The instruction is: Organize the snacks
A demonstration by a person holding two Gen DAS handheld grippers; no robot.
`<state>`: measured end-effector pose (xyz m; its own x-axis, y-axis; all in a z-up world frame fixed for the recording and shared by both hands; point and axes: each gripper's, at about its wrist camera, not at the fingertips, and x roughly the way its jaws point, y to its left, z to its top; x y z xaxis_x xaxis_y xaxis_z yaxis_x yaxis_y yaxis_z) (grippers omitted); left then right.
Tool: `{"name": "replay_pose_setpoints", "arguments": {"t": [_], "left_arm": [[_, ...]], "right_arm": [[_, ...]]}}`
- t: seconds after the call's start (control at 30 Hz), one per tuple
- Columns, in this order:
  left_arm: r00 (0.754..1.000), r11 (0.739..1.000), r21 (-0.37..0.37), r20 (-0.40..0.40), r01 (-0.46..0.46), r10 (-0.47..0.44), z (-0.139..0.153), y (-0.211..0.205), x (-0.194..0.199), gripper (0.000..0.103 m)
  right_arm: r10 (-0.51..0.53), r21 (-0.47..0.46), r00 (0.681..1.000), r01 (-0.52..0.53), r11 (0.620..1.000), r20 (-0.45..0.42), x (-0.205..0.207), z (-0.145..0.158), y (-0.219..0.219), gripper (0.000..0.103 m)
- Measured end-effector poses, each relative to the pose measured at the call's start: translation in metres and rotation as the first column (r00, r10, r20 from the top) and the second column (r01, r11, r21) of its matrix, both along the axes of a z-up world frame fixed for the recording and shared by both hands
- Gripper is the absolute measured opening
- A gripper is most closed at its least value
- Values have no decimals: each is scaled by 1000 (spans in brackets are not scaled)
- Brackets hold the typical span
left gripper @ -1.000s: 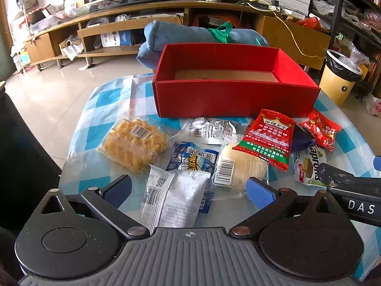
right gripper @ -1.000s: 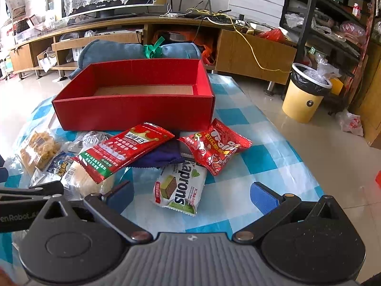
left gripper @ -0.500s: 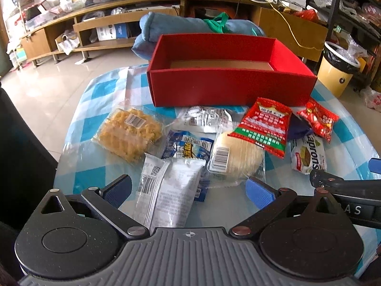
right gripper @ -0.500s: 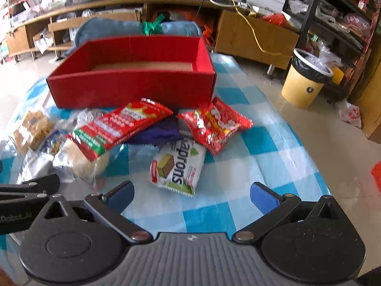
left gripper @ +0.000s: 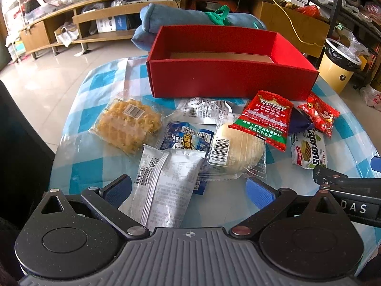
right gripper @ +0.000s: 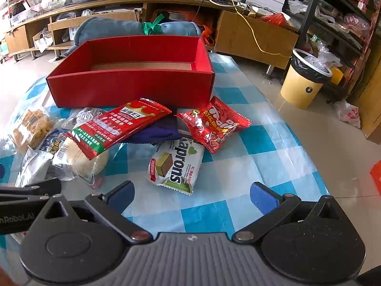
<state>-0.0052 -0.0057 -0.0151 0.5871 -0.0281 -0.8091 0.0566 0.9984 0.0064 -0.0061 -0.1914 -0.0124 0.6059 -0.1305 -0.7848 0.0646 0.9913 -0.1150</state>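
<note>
My left gripper (left gripper: 188,188) is released and empty over the white packet (left gripper: 164,186), which lies in front of the empty red box (left gripper: 228,81). My right gripper (right gripper: 191,193), also released, hovers before the wafer pack (right gripper: 176,164). I should pinch one packet only, near its middle.

Home living room, TV console (right gripper: 142,2), bin (right gripper: 307,78), tiled floor (left gripper: 47,76)

Empty red cardboard box (left gripper: 228,81) upright at worktop's far side, with sealed snack packets (left gripper: 166,143) lying flat, partly overlapping, just before its near wall.
</note>
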Motion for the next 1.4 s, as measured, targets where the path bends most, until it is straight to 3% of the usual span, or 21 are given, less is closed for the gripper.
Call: {"name": "replay_pose_setpoints", "arguments": {"t": [1.13, 1.4], "left_arm": [[1000, 1000, 2, -10, -3, 3, -2, 0, -1, 103], [1000, 1000, 2, -10, 4, -4, -2, 3, 0, 103]], "right_arm": [[0, 7, 1000, 0, 1000, -12, 0, -2, -1, 99], [8, 48, 999, -6, 999, -40, 3, -5, -2, 99]]}}
